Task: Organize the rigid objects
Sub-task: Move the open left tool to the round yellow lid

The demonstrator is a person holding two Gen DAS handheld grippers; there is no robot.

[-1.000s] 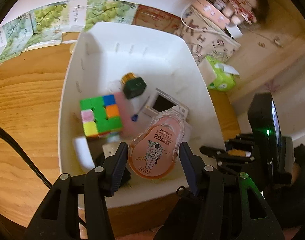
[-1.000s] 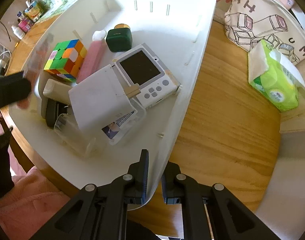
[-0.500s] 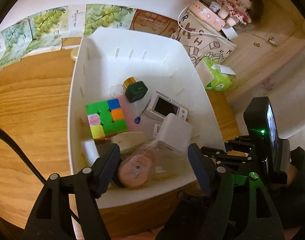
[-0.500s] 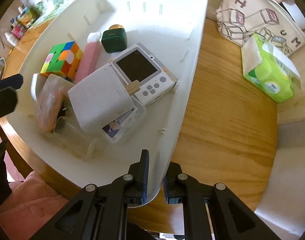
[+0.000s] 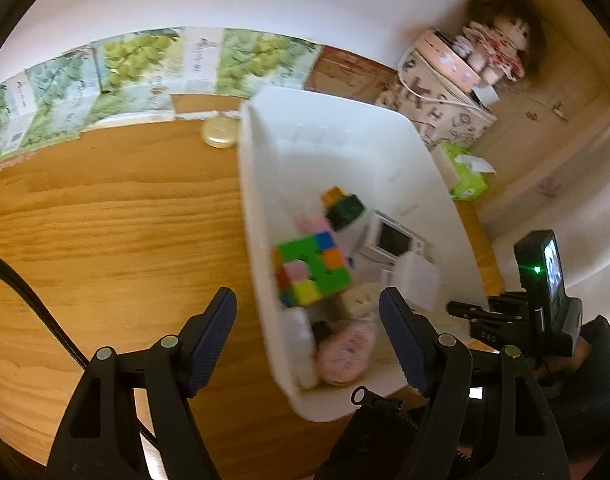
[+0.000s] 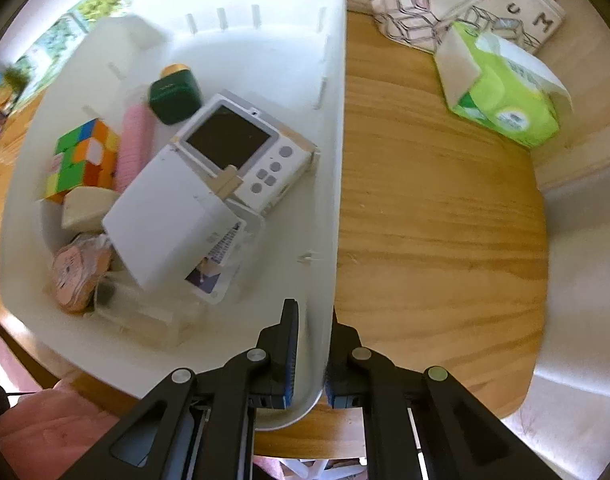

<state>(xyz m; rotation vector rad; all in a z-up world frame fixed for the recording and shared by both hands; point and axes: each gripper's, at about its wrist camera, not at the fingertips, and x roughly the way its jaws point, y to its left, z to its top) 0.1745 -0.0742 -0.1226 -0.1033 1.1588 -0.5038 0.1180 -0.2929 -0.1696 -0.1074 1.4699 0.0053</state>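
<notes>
The left tool [image 5: 307, 330] hangs over the near end of the bin [image 5: 252, 216], its jaws apart and empty after just opening; the pink tape [image 5: 345, 354] lies in the bin's near corner beside the cube [image 5: 313, 272]. The right tool [image 6: 311, 360] is clamped on the bin's wall. That drop looks finished. Next, the left tool should probably fetch another loose item, perhaps the gold lid [image 5: 220, 133] on the bench [image 5: 105, 240].

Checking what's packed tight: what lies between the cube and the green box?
A pink ribbed tube lies between cube and green box, clearest in the right wrist view.
</notes>
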